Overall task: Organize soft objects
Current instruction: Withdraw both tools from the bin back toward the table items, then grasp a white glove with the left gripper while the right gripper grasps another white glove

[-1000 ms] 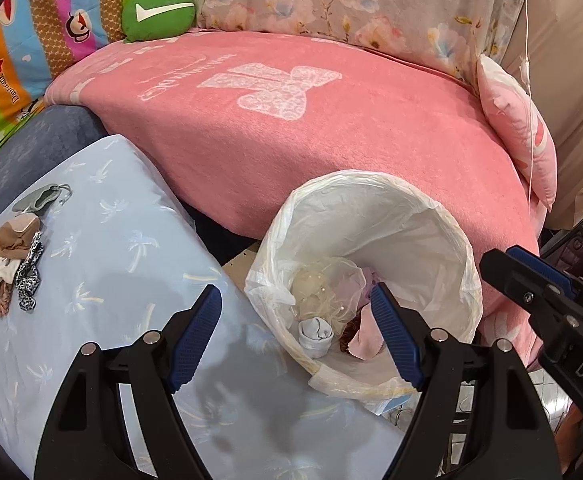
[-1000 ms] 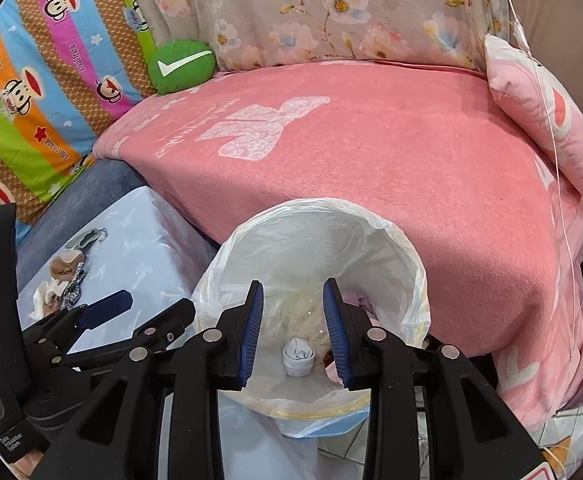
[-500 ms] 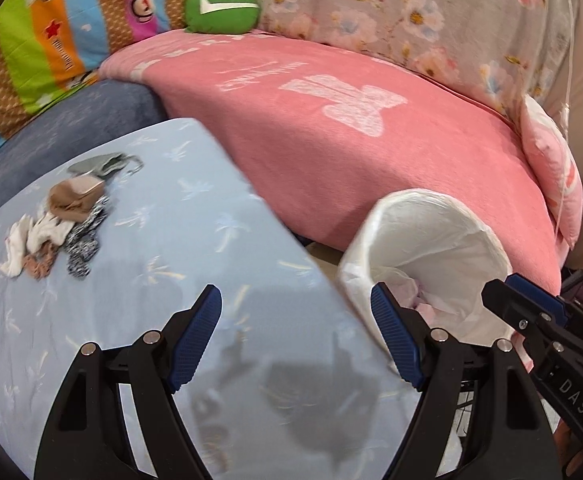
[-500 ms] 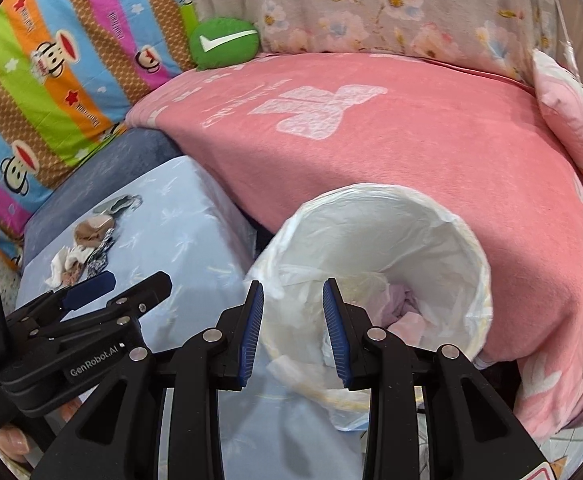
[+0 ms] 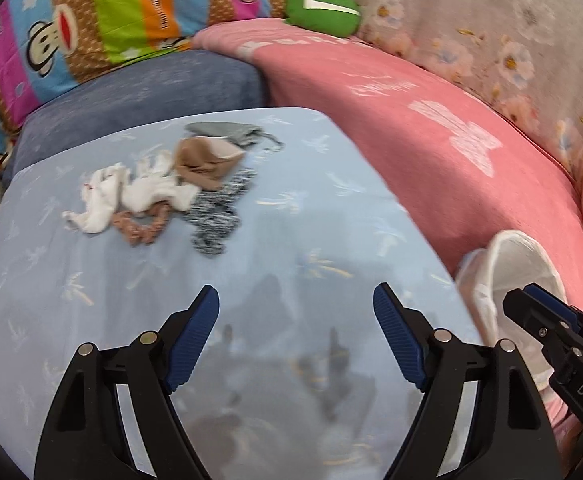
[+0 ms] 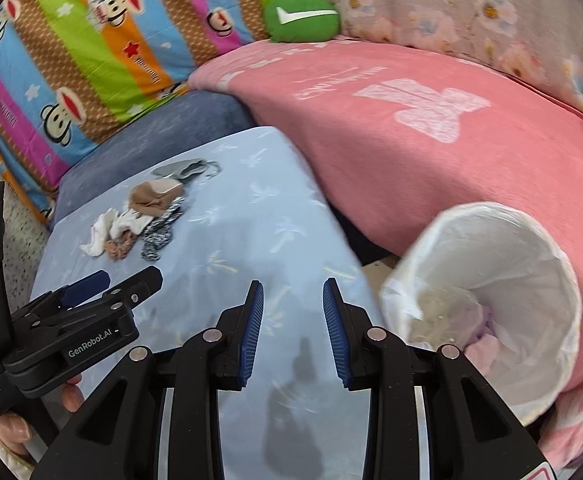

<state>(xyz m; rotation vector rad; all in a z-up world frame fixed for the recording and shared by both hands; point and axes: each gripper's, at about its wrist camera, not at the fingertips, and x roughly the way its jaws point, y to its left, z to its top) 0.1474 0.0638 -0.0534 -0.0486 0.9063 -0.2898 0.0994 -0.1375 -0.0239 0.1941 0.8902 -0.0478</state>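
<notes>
Left wrist view. The left claw (image 5: 293,324) fills the lower frame, its ribbed blue pads (image 5: 195,338) standing wide apart with nothing between them, over a pale blue printed cloth that covers the tabletop (image 5: 331,208). Left of centre lies the heap of small soft items (image 5: 171,188): a limp white piece, a tan folded one, a speckled black-and-white knit, a brown frilled band and a grey pouch. At lower right is the rim of the white-lined bin (image 5: 519,256), beside the tip of the right claw (image 5: 531,300).

Right wrist view. The right claw (image 6: 293,312) is at lower centre, jaws partly apart and empty. The heap (image 6: 143,220) lies at centre left; the bin (image 6: 491,280), its crinkled liner holding pale fabric, is at right against a fuzzy pink blanket (image 6: 431,152). A round green cushion (image 6: 301,18) is at top.
</notes>
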